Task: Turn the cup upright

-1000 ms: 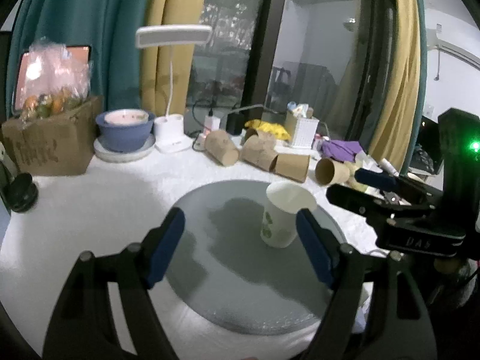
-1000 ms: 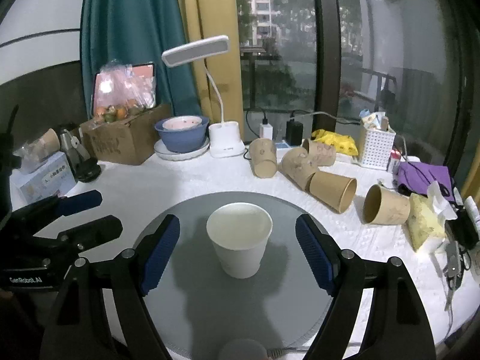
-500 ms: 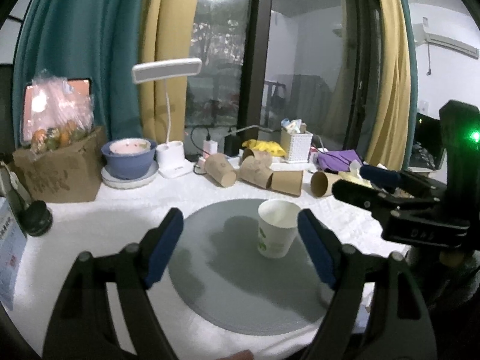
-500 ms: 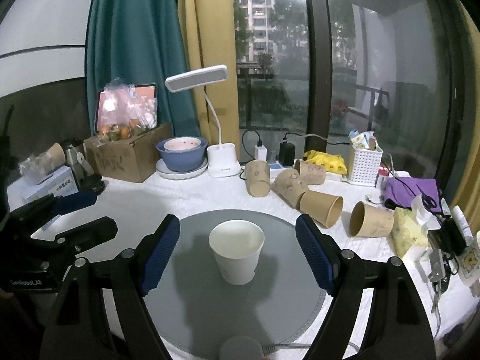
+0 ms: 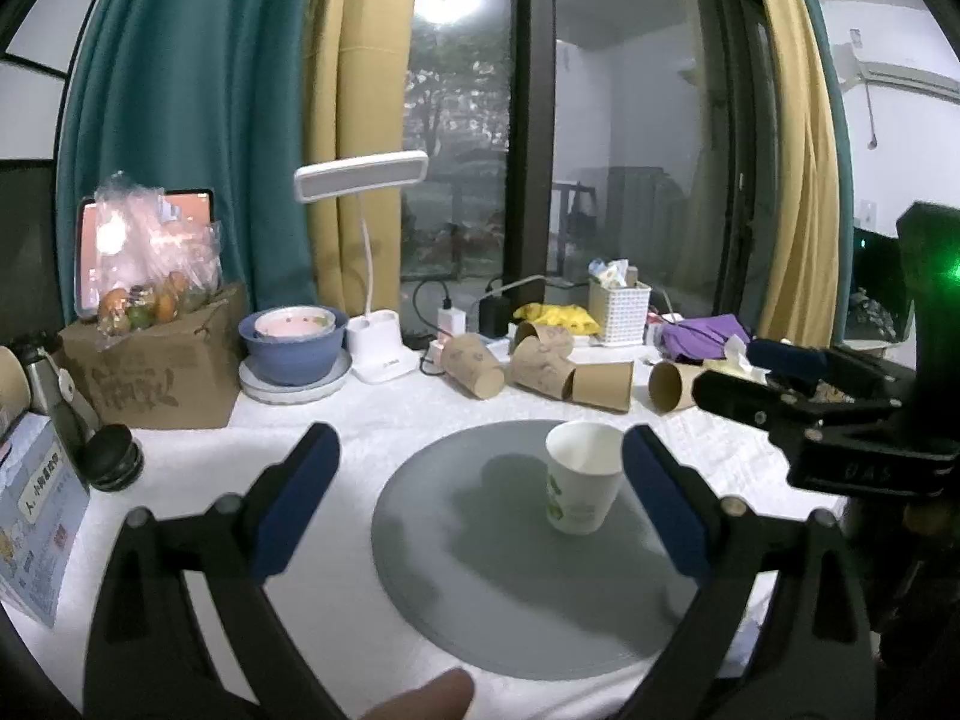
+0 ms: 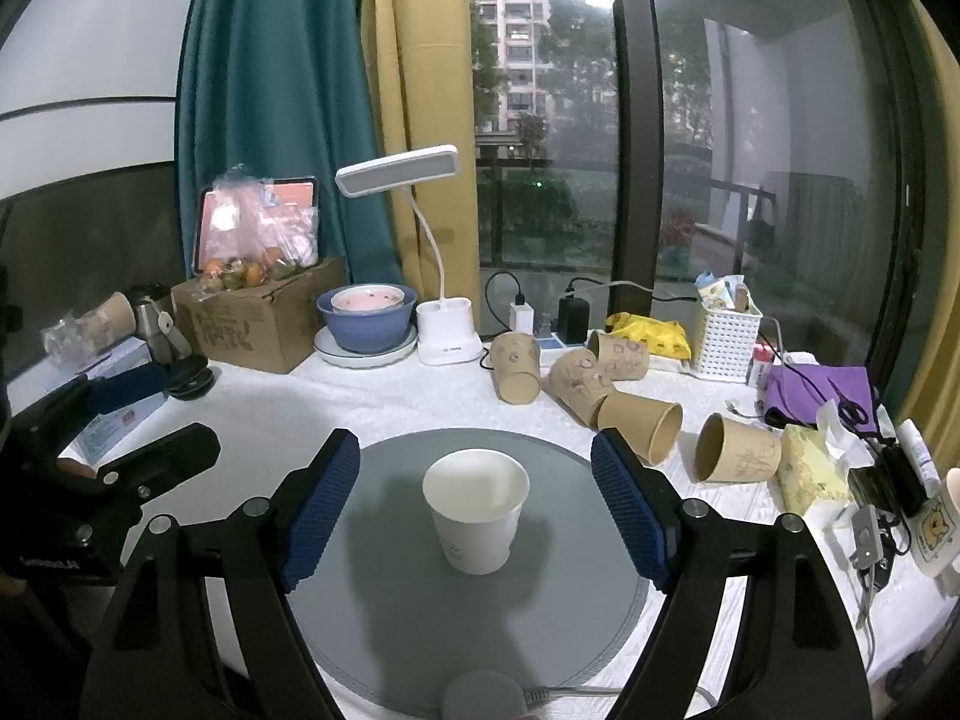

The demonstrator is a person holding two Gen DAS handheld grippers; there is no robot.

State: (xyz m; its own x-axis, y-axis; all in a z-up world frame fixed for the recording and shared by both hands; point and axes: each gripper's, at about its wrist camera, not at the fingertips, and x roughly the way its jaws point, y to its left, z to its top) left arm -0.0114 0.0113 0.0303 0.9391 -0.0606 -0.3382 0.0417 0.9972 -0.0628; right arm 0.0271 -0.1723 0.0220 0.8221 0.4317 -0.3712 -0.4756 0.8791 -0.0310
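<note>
Standing upright on a grey mat [image 6: 384, 612], white cup [image 6: 477, 510] between the spread, empty right tool [image 6: 477, 510].

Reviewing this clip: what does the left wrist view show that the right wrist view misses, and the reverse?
Only the left wrist view shows the green print on the white cup and the right tongs from the side. Only the right wrist view shows the apartment building outside and the bear mug. Both show the cup upright on the grey mat, the fallen brown cups and the desk lamp.

home room, curtains [image 6: 270, 120]; desk lamp [image 6: 399, 171]
</note>
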